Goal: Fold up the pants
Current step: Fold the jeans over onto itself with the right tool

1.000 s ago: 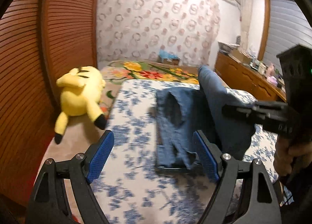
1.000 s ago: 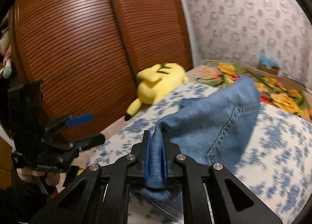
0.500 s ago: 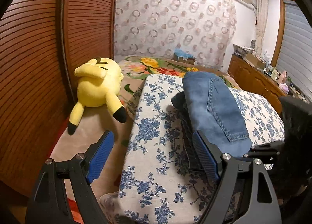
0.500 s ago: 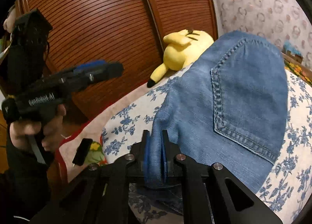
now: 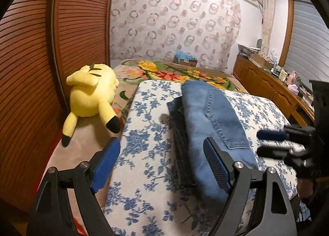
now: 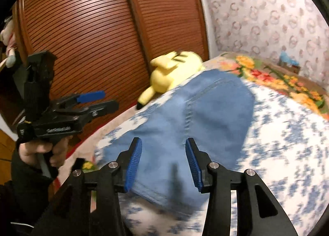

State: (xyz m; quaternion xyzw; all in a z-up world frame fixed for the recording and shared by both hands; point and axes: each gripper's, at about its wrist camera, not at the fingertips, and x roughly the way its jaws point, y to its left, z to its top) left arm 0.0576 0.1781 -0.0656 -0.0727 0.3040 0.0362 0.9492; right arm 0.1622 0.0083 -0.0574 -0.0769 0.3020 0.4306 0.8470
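Blue denim pants (image 5: 209, 120) lie folded in a stack on the blue-flowered white cover (image 5: 148, 143), back pocket up. They also show in the right wrist view (image 6: 195, 124). My left gripper (image 5: 162, 164) is open and empty, above the cover just left of the pants. My right gripper (image 6: 163, 165) is open and empty, over the near end of the pants. The right gripper appears at the right edge of the left wrist view (image 5: 273, 143). The left gripper appears at the left of the right wrist view (image 6: 96, 102).
A yellow plush toy (image 5: 90, 96) lies on the beige bedding left of the cover. A slatted wooden wardrobe (image 5: 30, 61) stands at the left. A flowered blanket (image 5: 174, 73) lies beyond the cover. A wooden cabinet (image 5: 267, 87) with small items stands at the right.
My right gripper laid the top fold of the pants down, opened and let go of the denim. My left gripper stayed open and drew back toward the near edge.
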